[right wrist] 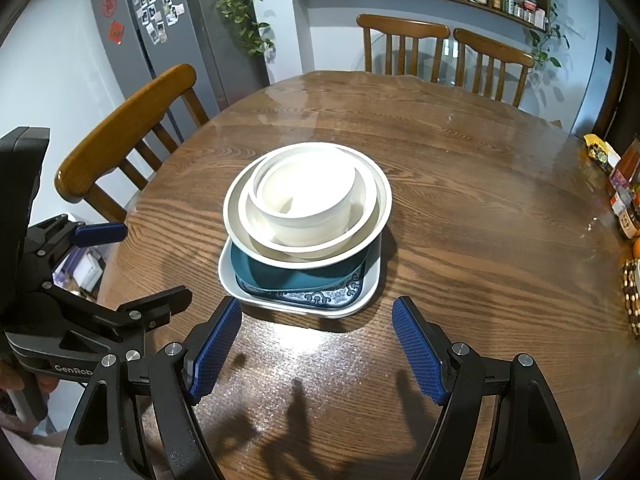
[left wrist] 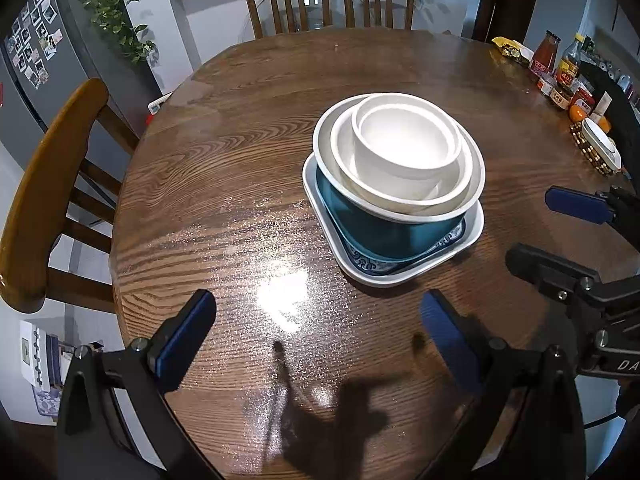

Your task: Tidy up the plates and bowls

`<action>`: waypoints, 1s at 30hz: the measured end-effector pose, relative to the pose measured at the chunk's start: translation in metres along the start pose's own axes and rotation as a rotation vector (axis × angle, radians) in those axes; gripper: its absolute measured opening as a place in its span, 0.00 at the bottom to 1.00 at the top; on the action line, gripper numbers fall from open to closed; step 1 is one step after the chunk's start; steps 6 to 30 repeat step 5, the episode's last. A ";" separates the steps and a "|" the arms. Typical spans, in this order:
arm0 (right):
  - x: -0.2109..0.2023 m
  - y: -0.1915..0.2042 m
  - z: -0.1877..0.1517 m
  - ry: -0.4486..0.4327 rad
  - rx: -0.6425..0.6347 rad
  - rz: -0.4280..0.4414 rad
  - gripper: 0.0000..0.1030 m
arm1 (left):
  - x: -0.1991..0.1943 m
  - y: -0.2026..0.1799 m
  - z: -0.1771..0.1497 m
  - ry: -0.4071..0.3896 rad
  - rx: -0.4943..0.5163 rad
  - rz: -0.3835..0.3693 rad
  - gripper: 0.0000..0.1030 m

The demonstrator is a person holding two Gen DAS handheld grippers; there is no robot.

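Wooden dining table [right wrist: 460,200] | nested white bowls [right wrist: 306,196] on square plates [right wrist: 360,300], centre | left gripper [left wrist: 318,320], right gripper [right wrist: 316,326] both released, empty | risk: off-centre grasp topples tilted stack

3 nested bowls [left wrist: 404,148], 2 stacked plates [left wrist: 400,276], 3 chairs [right wrist: 120,132], 1 table [left wrist: 240,160], 2 grippers [right wrist: 316,340]

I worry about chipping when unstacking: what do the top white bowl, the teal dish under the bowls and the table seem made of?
Top white bowl: likely glazed ceramic, given its thick rim and soft sheen; melamine is possible. Teal dish: matte-looking, probably ceramic, though unclear. Table: wood with visible grain, under a glossy coat that mirrors the lamp.
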State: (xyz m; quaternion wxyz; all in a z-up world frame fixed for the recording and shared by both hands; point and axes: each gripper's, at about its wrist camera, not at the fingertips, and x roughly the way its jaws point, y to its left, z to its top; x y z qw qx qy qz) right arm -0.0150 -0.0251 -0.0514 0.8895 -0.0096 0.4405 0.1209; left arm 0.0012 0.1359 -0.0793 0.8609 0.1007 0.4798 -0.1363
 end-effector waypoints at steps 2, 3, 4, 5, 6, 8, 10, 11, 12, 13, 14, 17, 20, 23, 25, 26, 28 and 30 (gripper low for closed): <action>0.001 0.000 0.000 -0.001 0.000 0.001 0.76 | 0.001 0.001 0.000 0.001 0.001 0.000 0.99; 0.001 0.000 0.000 -0.001 0.000 0.001 0.76 | 0.001 0.001 0.000 0.001 0.001 0.000 0.99; 0.001 0.000 0.000 0.000 0.000 0.001 0.76 | 0.001 0.001 0.000 0.001 0.001 0.002 0.99; 0.001 0.001 0.000 0.000 -0.001 0.001 0.76 | 0.001 0.002 0.000 0.003 0.001 0.002 0.99; 0.001 0.001 0.000 0.000 -0.001 0.001 0.76 | 0.001 0.002 0.000 0.003 0.001 0.002 0.99; 0.001 0.001 0.000 0.000 -0.001 0.001 0.76 | 0.001 0.002 0.000 0.003 0.001 0.002 0.99; 0.001 0.001 0.000 0.000 -0.001 0.001 0.76 | 0.001 0.002 0.000 0.003 0.001 0.002 0.99; 0.001 0.001 0.000 0.000 -0.001 0.001 0.76 | 0.001 0.002 0.000 0.003 0.001 0.002 0.99; 0.001 0.001 0.000 0.000 -0.001 0.001 0.76 | 0.001 0.002 0.000 0.003 0.001 0.002 0.99; 0.001 0.001 0.000 0.000 -0.001 0.001 0.76 | 0.001 0.002 0.000 0.003 0.001 0.002 0.99; 0.001 0.001 0.000 0.000 -0.001 0.001 0.76 | 0.001 0.002 0.000 0.003 0.001 0.002 0.99; 0.001 0.001 0.000 0.000 -0.001 0.001 0.76 | 0.001 0.002 0.000 0.003 0.001 0.002 0.99; 0.001 0.001 0.000 0.000 -0.001 0.001 0.76 | 0.001 0.002 0.000 0.003 0.001 0.002 0.99; 0.001 0.001 0.000 0.000 -0.001 0.001 0.76 | 0.001 0.002 0.000 0.003 0.001 0.002 0.99; 0.001 0.001 0.000 0.000 -0.001 0.001 0.76 | 0.001 0.002 0.000 0.003 0.001 0.002 0.99; 0.001 0.001 0.000 0.000 -0.001 0.001 0.76 | 0.001 0.002 0.000 0.003 0.001 0.002 0.99; 0.001 0.001 0.000 0.000 -0.001 0.001 0.76 | 0.001 0.002 0.000 0.003 0.001 0.002 0.99; 0.001 0.001 0.000 0.000 -0.001 0.001 0.76 | 0.001 0.002 0.000 0.003 0.001 0.002 0.99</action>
